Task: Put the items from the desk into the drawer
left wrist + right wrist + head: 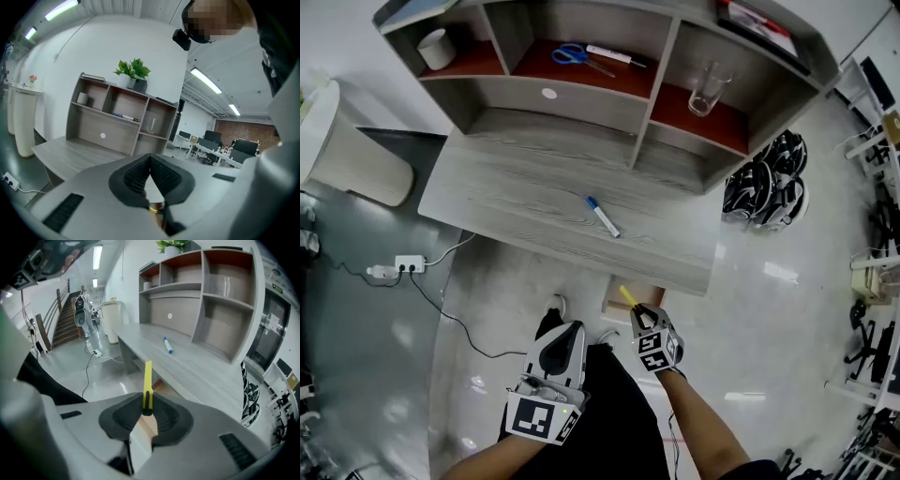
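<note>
A white marker with a blue cap [602, 217] [167, 345] lies on the grey wooden desk [516, 202]. Under the desk's front edge a tan drawer [635, 297] stands pulled out. My right gripper [641, 319] [146, 409] is shut on a slim yellow item with a black end [626, 297] [147, 380], held just over the drawer in front of the desk. My left gripper [560, 347] [150, 158] hangs lower left of it, over the person's lap, with its jaws together and nothing between them.
The hutch [647, 103] on the desk holds a white cup [437, 49], blue scissors [571, 53] beside a marker, and a glass [708, 89]. Black-and-white helmets [766, 187] lie on the floor to the right. A power strip [399, 267] and a white bin [358, 161] stand at the left.
</note>
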